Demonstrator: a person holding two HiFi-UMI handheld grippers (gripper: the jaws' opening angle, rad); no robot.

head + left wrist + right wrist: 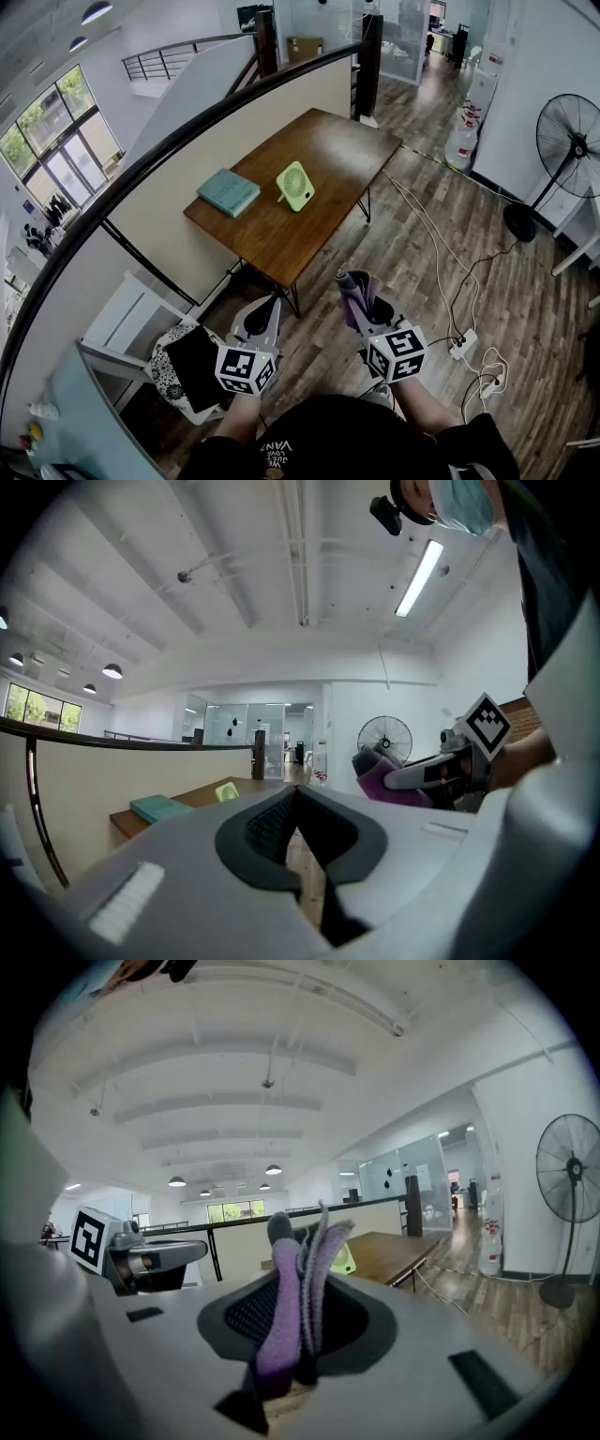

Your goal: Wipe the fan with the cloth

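Atop the wooden table [328,141] stand fan [295,186] and teal book [229,192].

Pale green fan [295,186], purple-and-grey cloth [354,291] — both vs. dark brown wood table [319,150]; book [229,192] is teal. Left gripper [270,309] & right gripper [362,305] light grey — cubes w/ black-and-white square markers.

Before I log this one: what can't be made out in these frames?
- Head view: green fan too small to show dust or blades.
- Right gripper view: cloth held by the right gripper covers most of the fan.
- Head view: teal item beside the fan, book or box, too small to tell.
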